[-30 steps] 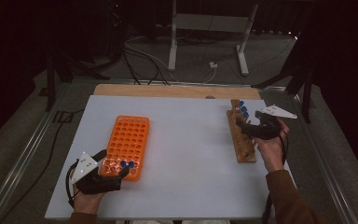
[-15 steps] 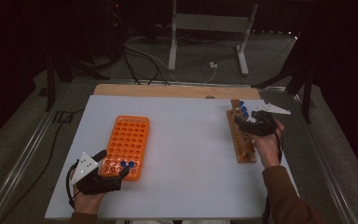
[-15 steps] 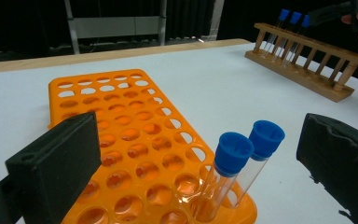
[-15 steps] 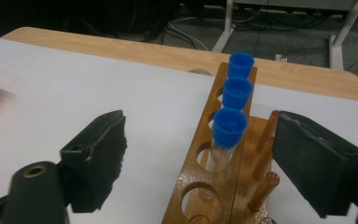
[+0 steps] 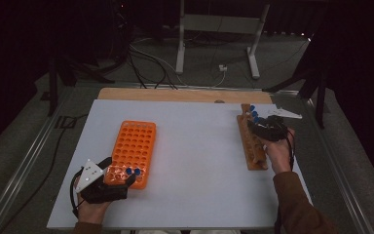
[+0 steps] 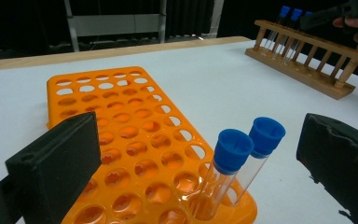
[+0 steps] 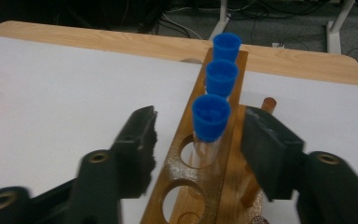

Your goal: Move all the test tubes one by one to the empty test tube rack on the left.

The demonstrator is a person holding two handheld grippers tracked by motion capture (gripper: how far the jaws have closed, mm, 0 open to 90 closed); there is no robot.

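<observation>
Two jaws flank tube (image 7: 209,122), gaps remaining.

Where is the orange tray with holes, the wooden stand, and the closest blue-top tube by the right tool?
orange tray (image 5: 135,141), high view, its middle holes.
wooden stand (image 7: 186,175), right gripper view, top board.
closest blue-top tube (image 7: 210,116), right gripper view, its cap.

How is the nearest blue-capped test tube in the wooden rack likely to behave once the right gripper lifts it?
The nearest test tube looks thin, clear and empty, so probably light and fragile under a hard squeeze. Its smooth round wall may slip between the right gripper's jaws, which have just been closing around it without touching. Laid on the table, it would likely roll.
</observation>
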